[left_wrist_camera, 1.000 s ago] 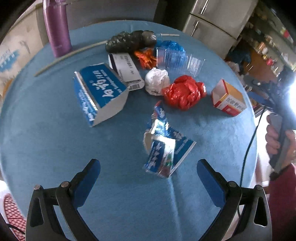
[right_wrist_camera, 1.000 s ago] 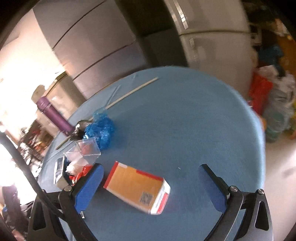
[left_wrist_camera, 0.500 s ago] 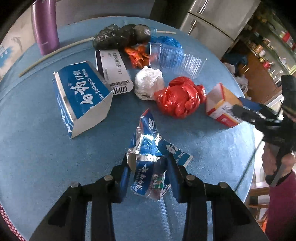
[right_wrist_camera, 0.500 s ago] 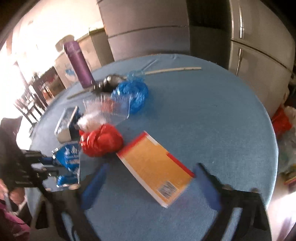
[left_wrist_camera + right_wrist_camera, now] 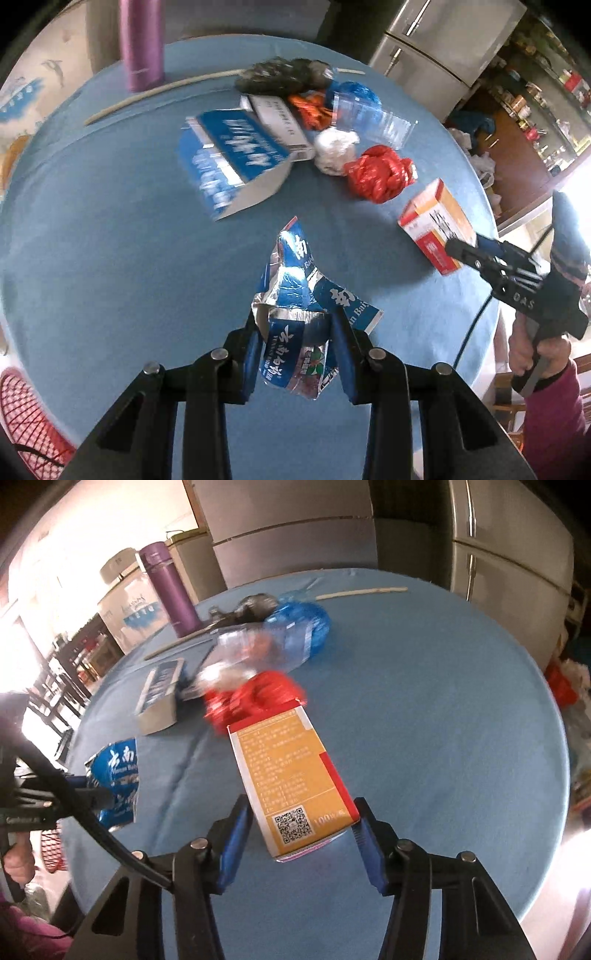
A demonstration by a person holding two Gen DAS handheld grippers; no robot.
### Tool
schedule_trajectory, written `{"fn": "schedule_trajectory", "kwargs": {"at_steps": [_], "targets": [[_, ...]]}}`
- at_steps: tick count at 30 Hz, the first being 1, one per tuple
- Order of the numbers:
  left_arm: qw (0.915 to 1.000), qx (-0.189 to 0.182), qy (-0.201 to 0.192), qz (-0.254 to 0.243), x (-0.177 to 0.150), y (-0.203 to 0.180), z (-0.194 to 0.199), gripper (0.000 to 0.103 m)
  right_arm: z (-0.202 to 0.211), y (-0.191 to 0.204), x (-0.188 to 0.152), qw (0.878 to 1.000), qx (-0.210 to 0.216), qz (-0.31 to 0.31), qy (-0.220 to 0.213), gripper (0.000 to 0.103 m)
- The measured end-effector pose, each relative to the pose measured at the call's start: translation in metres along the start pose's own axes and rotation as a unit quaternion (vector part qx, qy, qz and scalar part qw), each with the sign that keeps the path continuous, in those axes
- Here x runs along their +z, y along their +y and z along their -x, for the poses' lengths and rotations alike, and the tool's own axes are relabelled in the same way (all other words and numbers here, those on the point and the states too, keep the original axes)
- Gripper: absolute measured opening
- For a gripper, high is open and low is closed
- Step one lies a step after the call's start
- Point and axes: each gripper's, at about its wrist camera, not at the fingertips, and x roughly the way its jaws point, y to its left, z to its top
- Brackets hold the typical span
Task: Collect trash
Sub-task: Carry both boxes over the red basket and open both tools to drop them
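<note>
Trash: my left gripper [image 5: 297,343] clamps the crumpled foil carton [image 5: 295,314], which may tear; my right gripper [image 5: 301,834] squeezes the orange box's [image 5: 291,771] end, which may pivot out.

Trash pile [image 5: 325,122] crowds far tabletop [image 5: 110,258], purple bottle [image 5: 142,40] at edge, near cloth bare

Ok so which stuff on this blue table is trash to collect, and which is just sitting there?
Trash to collect:
crushed blue wrapper, in the left gripper
orange box, between the right gripper's fingers
red bag
white wad
blue carton
clear plastic tray

Just there:
purple bottle
long stick
</note>
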Motion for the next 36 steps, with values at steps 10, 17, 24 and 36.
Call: {"fn": "schedule_trajectory", "kwargs": {"at_steps": [10, 17, 24, 36], "targets": [[0.9915, 0.097, -0.072, 0.047, -0.078, 0.081, 0.121, 0.037, -0.002, 0.108, -0.032, 0.987, 0.156, -0.017, 0.026, 0.058], [0.9703, 0.174, -0.060, 0.157, -0.157, 0.187, 0.164, 0.037, -0.025, 0.226, -0.017, 0.964, 0.256, 0.042, 0.056, 0.058], [0.9558, 0.171, -0.013, 0.239, -0.217, 0.257, 0.136, 0.038, -0.052, 0.345, -0.010, 0.948, 0.284, 0.109, 0.090, 0.058], [0.9440, 0.196, 0.004, 0.266, -0.246, 0.285, 0.119, 0.058, -0.153, 0.431, -0.012, 0.937, 0.274, 0.095, 0.193, 0.062]]}}
